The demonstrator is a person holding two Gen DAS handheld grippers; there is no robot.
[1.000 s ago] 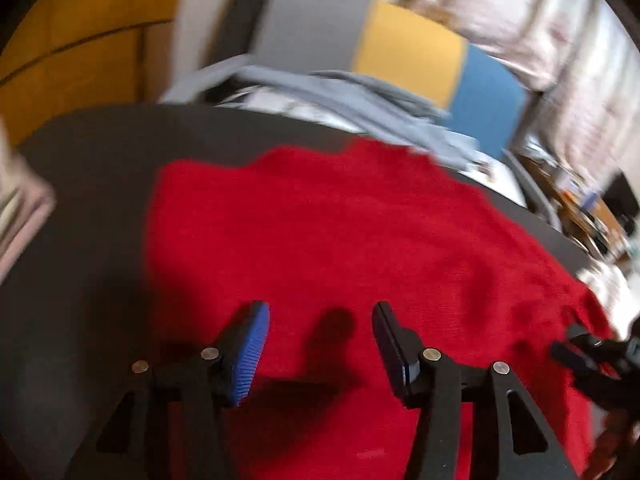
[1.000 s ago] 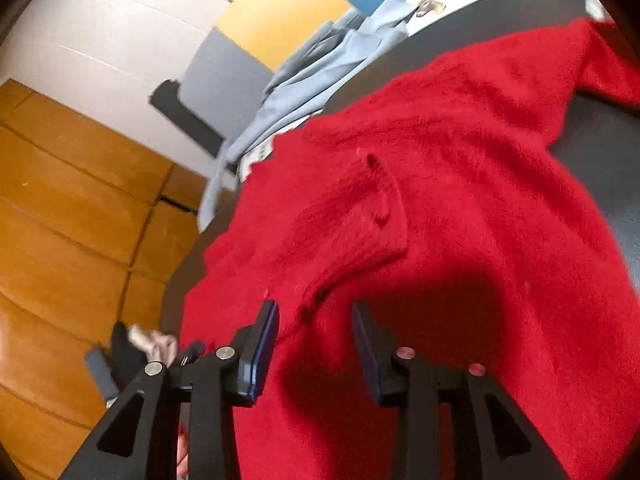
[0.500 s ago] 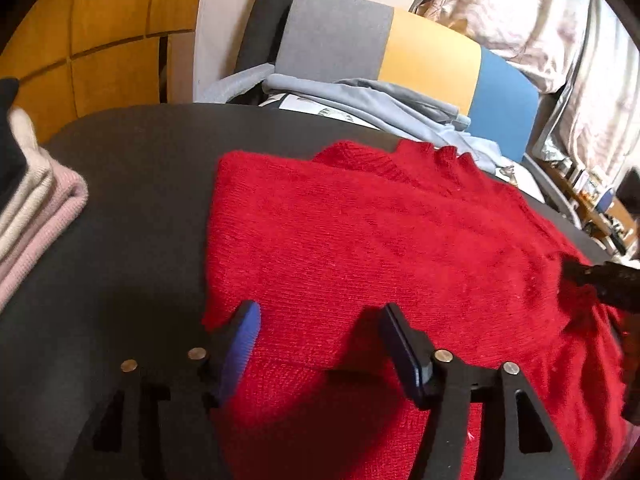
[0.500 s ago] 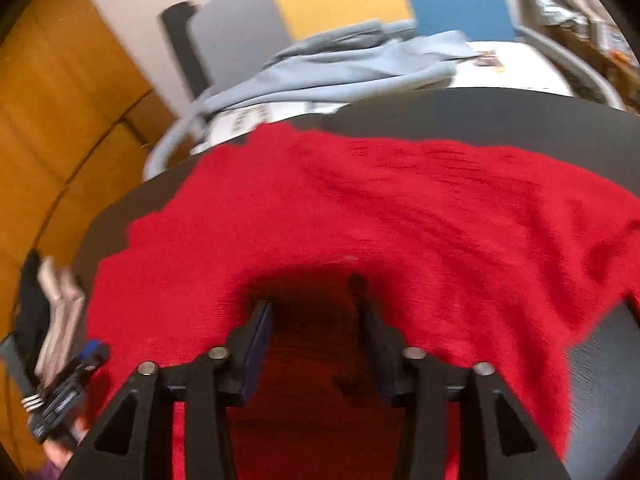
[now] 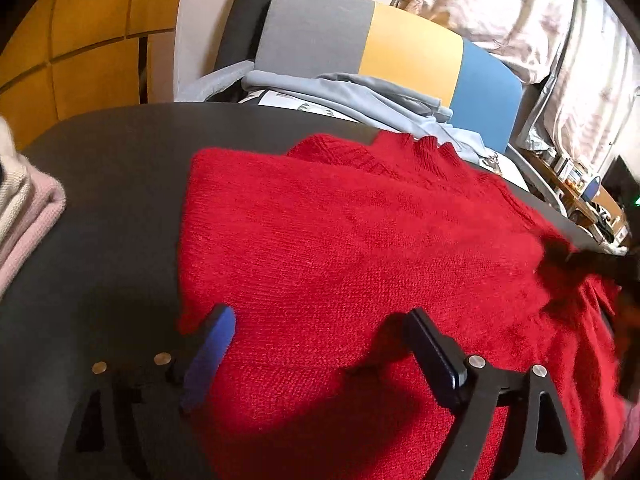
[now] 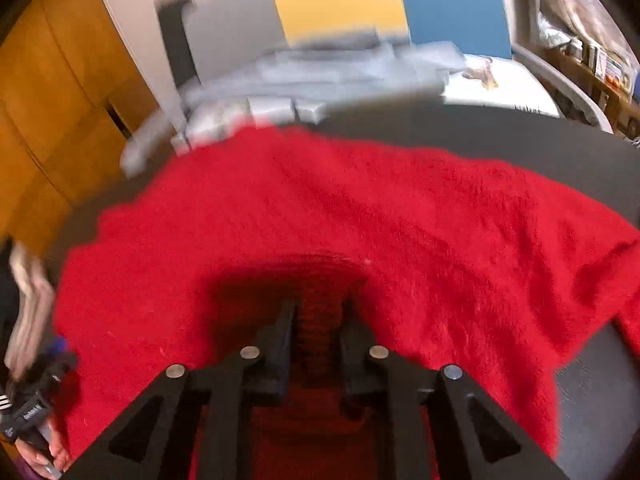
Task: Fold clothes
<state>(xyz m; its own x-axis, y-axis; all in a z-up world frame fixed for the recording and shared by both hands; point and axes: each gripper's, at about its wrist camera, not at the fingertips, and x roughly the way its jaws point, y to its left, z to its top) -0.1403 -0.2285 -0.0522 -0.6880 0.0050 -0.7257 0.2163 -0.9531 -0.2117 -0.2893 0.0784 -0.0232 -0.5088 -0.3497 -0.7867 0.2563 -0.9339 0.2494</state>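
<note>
Dark table point(image 5: 108, 184): carrying all.
Red sweater point(image 5: 360, 240): spread flat mid-table, collar at far edge.
Folded pale clothes point(image 5: 24, 200): left edge.
Left gripper point(image 5: 316, 336): fingers released, over sweater's near left corner.
Right gripper point(image 6: 318, 328): clenched on sweater fold.

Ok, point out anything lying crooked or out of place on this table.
The red sweater lies skewed on the dark table, its far edge bunched and ribbed collar rumpled. The right gripper pinches a raised fold; the left gripper hangs open. Nothing looks spilled or damaged.
</note>
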